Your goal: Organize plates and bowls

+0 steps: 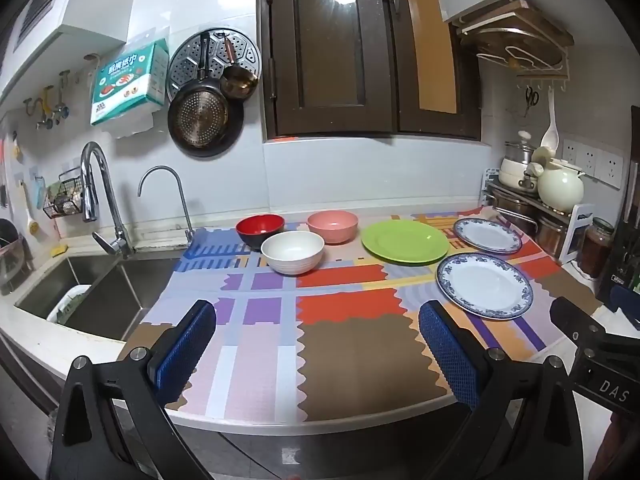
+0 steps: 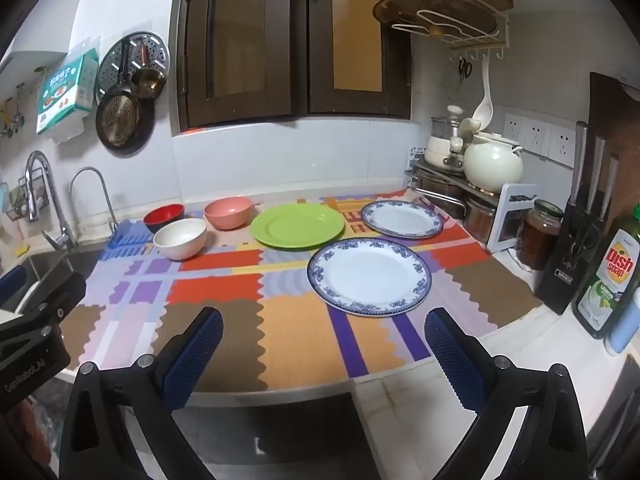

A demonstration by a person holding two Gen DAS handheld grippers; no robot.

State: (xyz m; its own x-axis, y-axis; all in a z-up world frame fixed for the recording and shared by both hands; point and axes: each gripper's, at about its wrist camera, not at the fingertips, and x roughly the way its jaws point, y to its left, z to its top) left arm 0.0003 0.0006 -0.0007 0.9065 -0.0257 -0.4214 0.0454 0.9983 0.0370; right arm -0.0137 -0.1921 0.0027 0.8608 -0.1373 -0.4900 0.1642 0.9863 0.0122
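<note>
Step in hand: approach; nothing is grasped. Left gripper (image 1: pixel 316 316) and right gripper (image 2: pixel 324 322) hover released over the near table (image 2: pixel 304 344) edge. Next move, likely: close on a rim, then stack like with like. Count: three plates (image 2: pixel 370 274) right; three bowls (image 2: pixel 180 238) far left.

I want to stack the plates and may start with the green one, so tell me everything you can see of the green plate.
The green plate is round, plain lime green, glossy like glazed ceramic or plastic, with a broad flat rim around a shallow well. It looks empty and lies flat, right way up, on the patterned mat. The pink bowl is on its left, a blue-rimmed plate on its right, another nearer the camera. Nothing visibly touches it besides the mat.
</note>
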